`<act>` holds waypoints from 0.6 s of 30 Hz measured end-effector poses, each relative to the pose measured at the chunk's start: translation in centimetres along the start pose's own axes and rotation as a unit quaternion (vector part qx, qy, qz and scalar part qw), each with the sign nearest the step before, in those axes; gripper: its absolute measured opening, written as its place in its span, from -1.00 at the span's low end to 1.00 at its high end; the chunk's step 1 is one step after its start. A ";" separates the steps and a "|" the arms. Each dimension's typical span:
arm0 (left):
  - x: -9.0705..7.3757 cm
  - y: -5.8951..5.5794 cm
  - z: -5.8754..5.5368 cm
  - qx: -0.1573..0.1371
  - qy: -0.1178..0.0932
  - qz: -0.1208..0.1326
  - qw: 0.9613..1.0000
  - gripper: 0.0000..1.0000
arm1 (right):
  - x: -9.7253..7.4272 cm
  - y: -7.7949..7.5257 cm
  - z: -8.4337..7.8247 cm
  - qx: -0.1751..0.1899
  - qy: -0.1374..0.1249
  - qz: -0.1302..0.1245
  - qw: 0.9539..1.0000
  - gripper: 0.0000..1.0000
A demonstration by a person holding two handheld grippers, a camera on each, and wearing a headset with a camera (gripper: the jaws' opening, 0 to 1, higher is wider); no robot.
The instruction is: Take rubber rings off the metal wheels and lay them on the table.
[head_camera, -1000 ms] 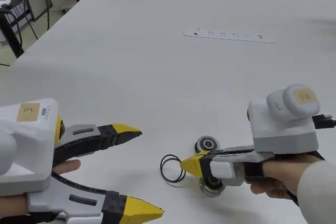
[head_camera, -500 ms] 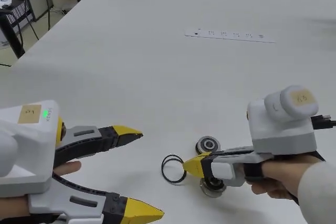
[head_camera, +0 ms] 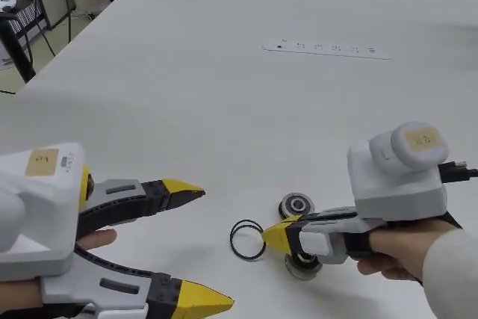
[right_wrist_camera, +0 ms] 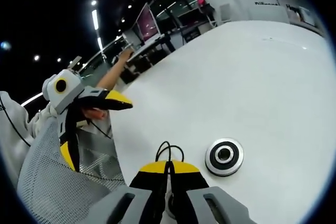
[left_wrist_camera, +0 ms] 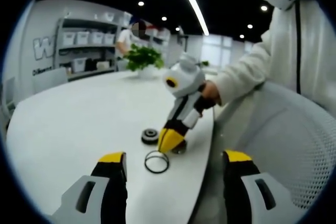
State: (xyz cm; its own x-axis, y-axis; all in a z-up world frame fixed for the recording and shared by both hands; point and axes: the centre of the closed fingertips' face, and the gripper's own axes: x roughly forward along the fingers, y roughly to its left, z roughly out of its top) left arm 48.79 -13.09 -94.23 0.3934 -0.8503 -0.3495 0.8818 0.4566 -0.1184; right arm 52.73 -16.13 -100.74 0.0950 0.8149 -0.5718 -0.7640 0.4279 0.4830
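Note:
Two thin black rubber rings (head_camera: pixel 246 239) lie overlapped on the white table (head_camera: pixel 224 95). My right gripper (head_camera: pixel 266 237) is shut, and its yellow tips touch the rings' right edge; whether they pinch a ring is unclear. One metal wheel (head_camera: pixel 296 205) lies flat just beyond that gripper, and a second wheel (head_camera: pixel 302 265) sits partly hidden beneath its jaws. My left gripper (head_camera: pixel 196 246) hovers wide open at the lower left, apart from the rings. The left gripper view has the rings (left_wrist_camera: pixel 156 162), the wheel (left_wrist_camera: pixel 150 135) and the right gripper (left_wrist_camera: pixel 169 141) ahead of the open left gripper (left_wrist_camera: pixel 174 157). The right gripper (right_wrist_camera: pixel 168 167) points at the rings (right_wrist_camera: pixel 168 150), with the wheel (right_wrist_camera: pixel 224 156) to the right.
A white power strip (head_camera: pixel 325 49) lies far back on the table. The table's near edge runs close behind both grippers. A person's white sleeve (left_wrist_camera: pixel 247 72) and a mesh chair back (left_wrist_camera: pixel 283 145) lie to the right of the table in the left gripper view.

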 end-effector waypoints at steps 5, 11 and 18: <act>0.0 -0.1 -0.2 -0.002 0.003 -0.002 1.000 0.52 | 0.1 -0.1 -0.2 -0.025 0.010 -0.008 1.000 -1.00; 0.0 0.1 -0.2 -0.003 0.003 0.001 1.000 0.51 | 0.1 -0.1 -0.3 -0.042 0.017 -0.014 0.999 -1.00; 0.0 0.1 -0.2 -0.002 0.005 0.002 1.000 0.51 | 0.1 0.1 -0.6 -0.085 0.034 -0.022 0.996 -0.93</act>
State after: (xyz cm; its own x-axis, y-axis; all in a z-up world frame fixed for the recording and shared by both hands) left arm 48.81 -13.01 -94.47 0.3953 -0.8457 -0.3585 0.8787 0.4619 -0.1209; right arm 52.30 -16.24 -101.19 0.0913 0.7665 -0.6357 -0.8574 0.3853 0.3413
